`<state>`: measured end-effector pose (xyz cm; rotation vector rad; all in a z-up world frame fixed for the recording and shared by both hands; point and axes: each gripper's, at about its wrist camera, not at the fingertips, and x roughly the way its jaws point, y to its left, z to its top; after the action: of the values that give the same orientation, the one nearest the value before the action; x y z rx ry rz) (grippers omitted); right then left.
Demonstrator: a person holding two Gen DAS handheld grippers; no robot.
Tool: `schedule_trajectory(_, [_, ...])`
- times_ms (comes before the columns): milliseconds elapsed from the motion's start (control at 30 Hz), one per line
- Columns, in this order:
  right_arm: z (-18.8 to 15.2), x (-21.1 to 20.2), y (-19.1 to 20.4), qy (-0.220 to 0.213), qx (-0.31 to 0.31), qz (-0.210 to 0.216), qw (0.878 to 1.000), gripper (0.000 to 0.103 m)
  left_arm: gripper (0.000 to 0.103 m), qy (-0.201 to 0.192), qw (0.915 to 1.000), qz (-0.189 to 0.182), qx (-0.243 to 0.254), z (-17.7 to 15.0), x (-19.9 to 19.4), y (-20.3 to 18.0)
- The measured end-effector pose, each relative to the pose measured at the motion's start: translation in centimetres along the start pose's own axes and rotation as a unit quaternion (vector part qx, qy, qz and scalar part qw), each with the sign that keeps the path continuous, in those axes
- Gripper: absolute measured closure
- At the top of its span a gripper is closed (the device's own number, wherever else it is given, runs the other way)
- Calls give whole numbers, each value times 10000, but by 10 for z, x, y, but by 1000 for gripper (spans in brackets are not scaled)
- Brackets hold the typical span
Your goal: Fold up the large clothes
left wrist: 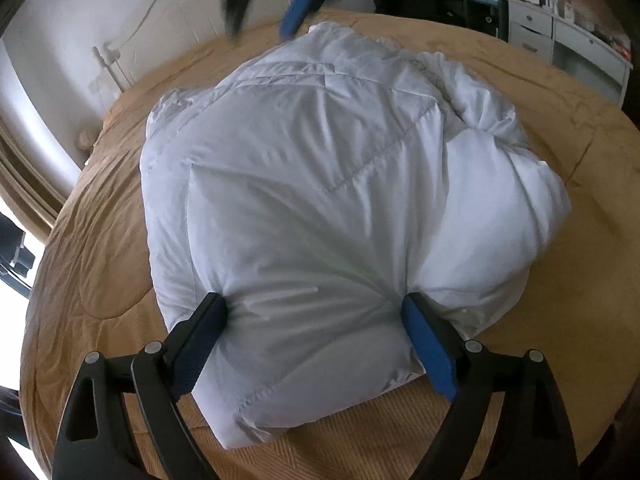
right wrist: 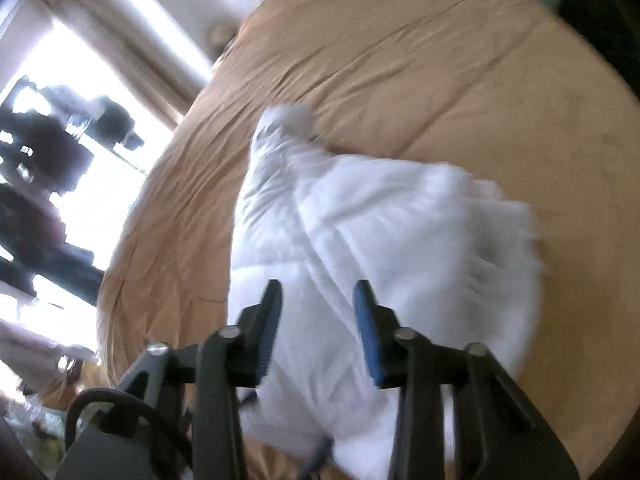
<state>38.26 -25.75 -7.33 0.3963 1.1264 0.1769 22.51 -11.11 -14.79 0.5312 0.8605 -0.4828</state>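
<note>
Left wrist view: the left gripper, jaws spread wide, squeezes the near end of the puffy white quilted jacket lying mid-bed on the tan quilted bedspread. Right wrist view: the right gripper, jaws partly apart, hangs over the jacket; grip unclear in the blur.

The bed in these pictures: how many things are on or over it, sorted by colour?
White: 1, the puffy jacket, bundled on the bed
Tan: 1, the bedspread under it
Black with blue pads: 2, the left gripper squeezing the jacket's near end, and the right gripper above it
Total: 4
</note>
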Motion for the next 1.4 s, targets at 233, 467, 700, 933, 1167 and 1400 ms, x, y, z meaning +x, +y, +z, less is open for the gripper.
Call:
schedule_trajectory(233, [1, 79, -79, 524, 725, -1119, 9897, 103, 12, -159, 9996, -206, 148, 6, -16, -7])
schedule_trajectory(467, [-32, 26, -46, -197, 445, -1111, 9926, 103, 9, 23, 9982, -564, -197, 5, -9, 15])
schedule_trajectory(700, [-127, 30, -28, -125, -84, -984, 9950, 103, 6, 63, 9931, -1085, -432, 7, -16, 38])
schedule_trajectory(933, [-148, 9, -60, -552, 711, -710, 9934, 103, 6, -267, 9685, -1421, -2027, 13, -53, 122])
schedule_trajectory(1167, [-153, -35, -23, -1422, 170, -918, 9854, 100, 13, -456, 9644, -1280, -2270, 77, -7, 145])
schedule_trajectory(1400, [-105, 21, -24, -936, -361, -1356, 9857, 100, 10, 252, 9847, -891, -1476, 102, 78, 94])
